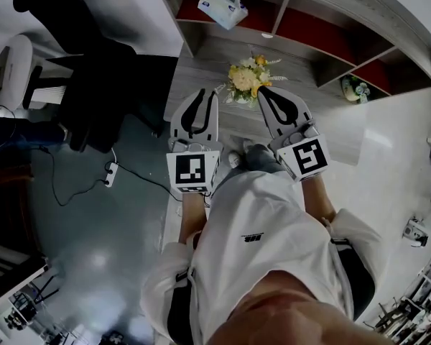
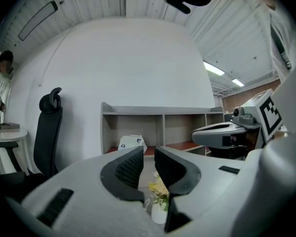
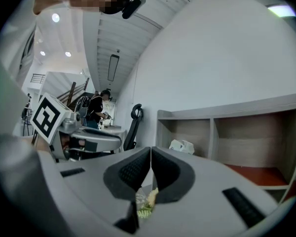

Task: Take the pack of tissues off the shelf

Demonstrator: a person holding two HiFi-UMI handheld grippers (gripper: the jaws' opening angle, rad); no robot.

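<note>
The pack of tissues [image 1: 223, 6], white and blue, lies in the leftmost compartment of the low grey shelf [image 1: 287, 7] with its red floor. Both grippers hover side by side well short of it, over the wooden top in front of the shelf. My left gripper [image 1: 205, 93] points at the shelf with a narrow gap between its pads and nothing in it [image 2: 148, 154]. My right gripper [image 1: 264, 92] has its pads together, empty [image 3: 151, 154]. The tissues [image 2: 132, 143] show just left of the left jaws, and the same tissues [image 3: 181, 146] sit right of the right jaws.
A vase of yellow and white flowers [image 1: 248, 79] stands between the grippers and the shelf. A black office chair [image 1: 79, 20] is to the left, with a white chair [image 1: 11, 63] beyond it. A power strip [image 1: 111, 172] lies on the floor. A person [image 3: 96, 110] stands far off.
</note>
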